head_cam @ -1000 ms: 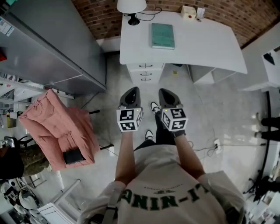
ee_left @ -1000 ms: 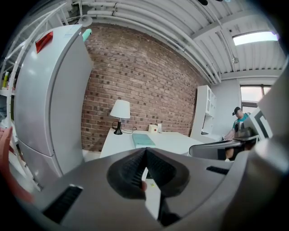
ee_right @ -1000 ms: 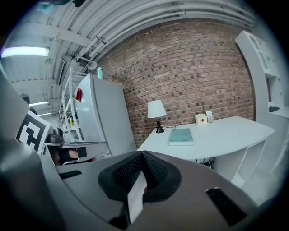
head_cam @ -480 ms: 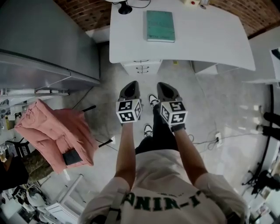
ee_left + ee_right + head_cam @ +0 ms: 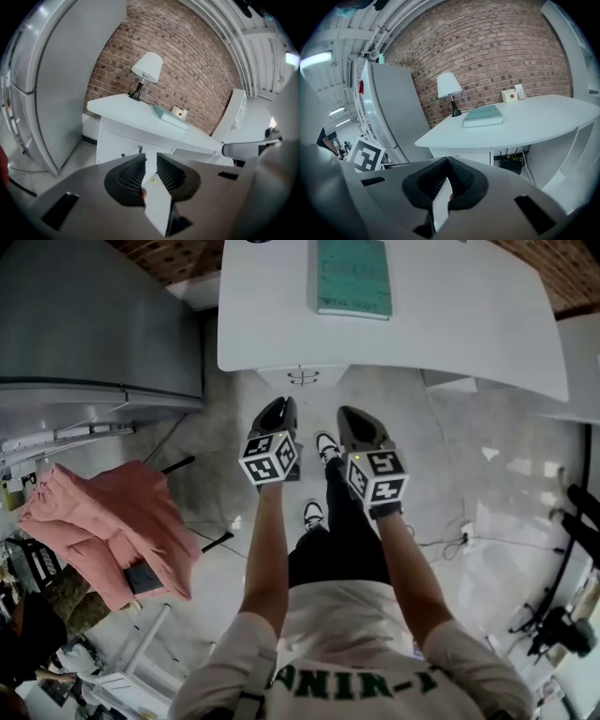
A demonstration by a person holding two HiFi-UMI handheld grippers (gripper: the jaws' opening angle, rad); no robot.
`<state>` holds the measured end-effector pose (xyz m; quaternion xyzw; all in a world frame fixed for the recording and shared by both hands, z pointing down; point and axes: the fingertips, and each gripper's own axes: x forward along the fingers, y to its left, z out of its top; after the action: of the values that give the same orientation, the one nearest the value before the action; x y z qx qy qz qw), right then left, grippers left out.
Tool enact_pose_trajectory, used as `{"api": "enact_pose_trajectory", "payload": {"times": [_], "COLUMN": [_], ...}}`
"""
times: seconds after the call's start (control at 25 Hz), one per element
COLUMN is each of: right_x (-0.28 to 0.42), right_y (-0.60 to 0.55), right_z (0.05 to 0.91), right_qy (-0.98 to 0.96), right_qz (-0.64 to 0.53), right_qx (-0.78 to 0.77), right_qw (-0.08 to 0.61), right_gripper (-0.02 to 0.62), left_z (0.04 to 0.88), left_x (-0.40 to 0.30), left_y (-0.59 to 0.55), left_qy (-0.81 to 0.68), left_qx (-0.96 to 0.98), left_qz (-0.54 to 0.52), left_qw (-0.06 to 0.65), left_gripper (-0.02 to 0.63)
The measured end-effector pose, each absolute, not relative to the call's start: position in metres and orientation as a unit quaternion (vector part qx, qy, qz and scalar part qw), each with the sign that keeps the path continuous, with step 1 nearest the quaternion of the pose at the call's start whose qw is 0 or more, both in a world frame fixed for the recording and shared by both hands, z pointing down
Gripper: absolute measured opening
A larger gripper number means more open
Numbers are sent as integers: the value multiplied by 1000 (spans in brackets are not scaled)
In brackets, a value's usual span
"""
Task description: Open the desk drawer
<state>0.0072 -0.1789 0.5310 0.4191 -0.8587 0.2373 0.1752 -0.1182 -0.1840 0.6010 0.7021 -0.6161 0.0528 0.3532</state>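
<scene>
Surface: white, with a green book lying flat on it. The lamp at its back edge shows only in the gripper views; the head view crops it.

Drawer: under the surface, white front, closed, contents unseen.

Left gripper: jaws slightly apart, have just been opening, nothing between them.

Right gripper: jaws together, empty.

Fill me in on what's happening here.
A person stands facing a white desk, a gripper in each hand, both short of it. The jaws of the left gripper have just been opening, with nothing between them; those of the right gripper are together and empty. The desk drawer is shut, untouched.
</scene>
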Motion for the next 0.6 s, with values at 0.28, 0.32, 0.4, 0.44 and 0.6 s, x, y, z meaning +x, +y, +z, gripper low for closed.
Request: {"api": "enact_pose_trajectory", "payload": {"times": [0.28,0.32,0.4,0.44,0.6], "right_x": [6,5,0,-2,-8], "right_y": [-196,-199,-205,-207,-213], "right_z": [563,566,574,578,595], "right_qy": [-864,-865,-867,-867,-866], "right_qz": [236,236,238,241,251], "right_qx": [411,409,406,405,403], "right_qw": [172,170,164,162,159], "right_gripper": [2,2,2,2,2], "left_z": [660,668,682,687,709], "left_x": [-125,-126,-127,-126,-125], "left_y": [-215,-218,-226,-231,-241], "left_qy": [-614,-612,-601,-593,-578], "left_qx": [667,659,645,640,615], "left_qz": [-16,-35,-83,-105,-170], "left_qw": [422,436,465,477,510], "left_gripper": [117,118,133,158,172]}}
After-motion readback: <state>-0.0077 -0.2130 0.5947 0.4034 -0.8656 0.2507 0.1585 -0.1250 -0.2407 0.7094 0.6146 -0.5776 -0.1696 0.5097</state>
